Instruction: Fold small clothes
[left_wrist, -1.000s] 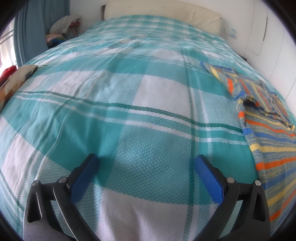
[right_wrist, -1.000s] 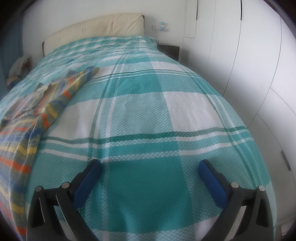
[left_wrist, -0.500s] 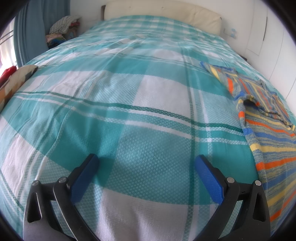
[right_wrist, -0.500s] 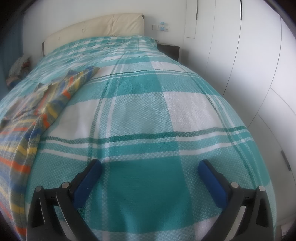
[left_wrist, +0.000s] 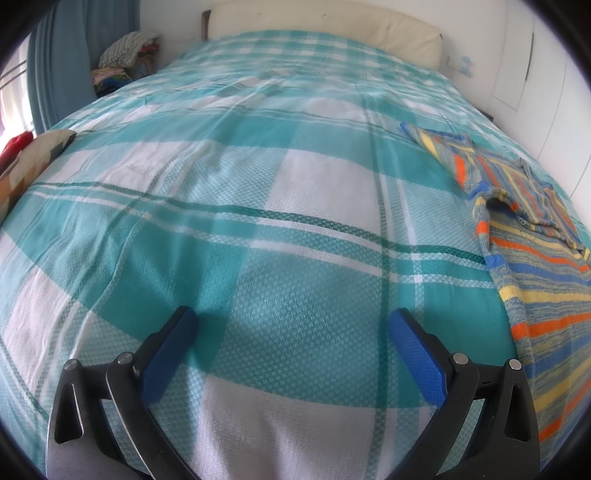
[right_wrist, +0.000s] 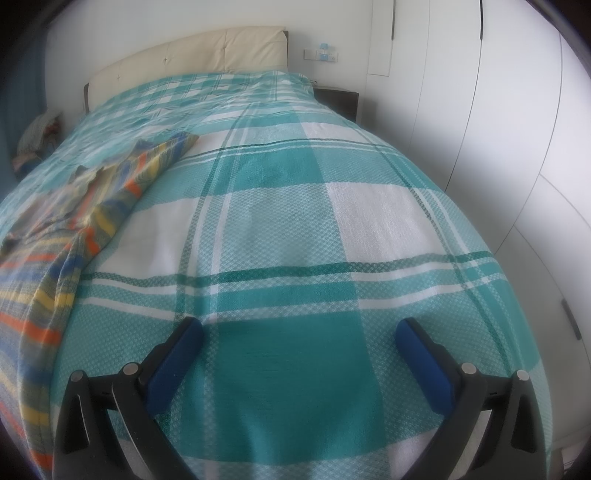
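A striped garment (left_wrist: 535, 266) in grey, orange, yellow and blue lies spread on the teal and white checked bedspread (left_wrist: 258, 206). It is at the right edge of the left wrist view and at the left edge of the right wrist view (right_wrist: 48, 254). Its upper part is rumpled and partly folded over. My left gripper (left_wrist: 293, 321) is open and empty, low over bare bedspread to the left of the garment. My right gripper (right_wrist: 299, 328) is open and empty, low over bare bedspread to the right of the garment.
A cream headboard (left_wrist: 325, 26) stands at the far end of the bed. A pile of clothes (left_wrist: 125, 59) and a blue curtain (left_wrist: 59, 62) are at the far left. White wardrobe doors (right_wrist: 517, 129) run along the right side, with a dark nightstand (right_wrist: 340, 103) by them.
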